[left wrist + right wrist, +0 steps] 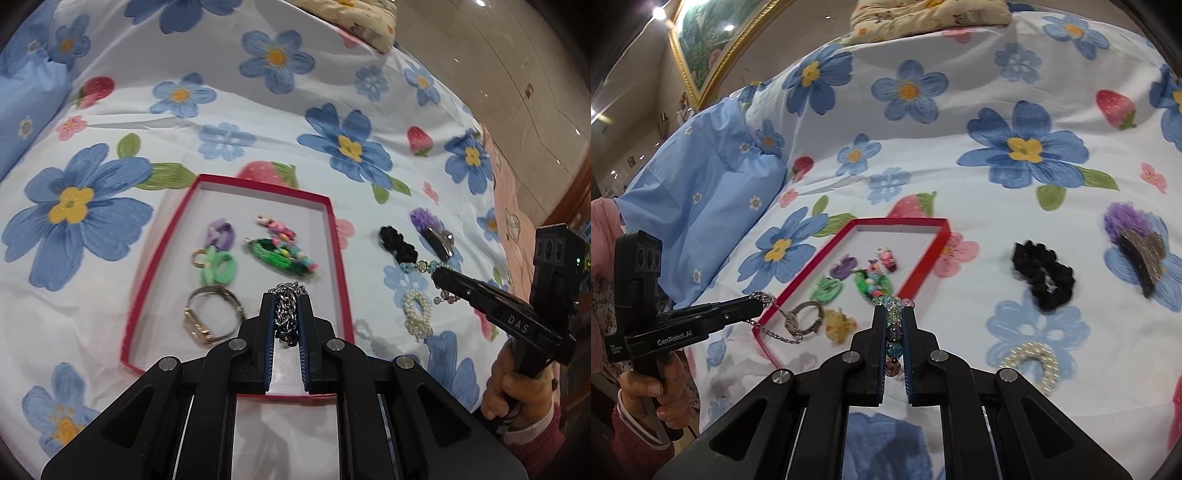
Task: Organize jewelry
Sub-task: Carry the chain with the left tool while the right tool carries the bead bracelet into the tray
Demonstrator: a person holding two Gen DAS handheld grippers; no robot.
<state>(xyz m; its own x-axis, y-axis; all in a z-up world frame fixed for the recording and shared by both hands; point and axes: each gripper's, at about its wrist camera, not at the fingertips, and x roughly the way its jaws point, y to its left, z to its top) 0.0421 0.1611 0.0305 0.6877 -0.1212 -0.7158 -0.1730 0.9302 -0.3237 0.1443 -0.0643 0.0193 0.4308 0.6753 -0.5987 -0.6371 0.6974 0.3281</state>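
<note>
While pinched, chain (286, 314) fills left hand-held gripper (286, 295) (above tray (334, 236)).

Green bracelet (280, 258) blurred; charms indistinct

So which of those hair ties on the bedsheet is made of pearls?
The white pearl scrunchie, nearest the camera; the black scrunchie beyond it is plain fabric.

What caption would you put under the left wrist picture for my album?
Left gripper pinching a silver chain over the red box of trinkets, while the right gripper carries a beaded bracelet.
</note>
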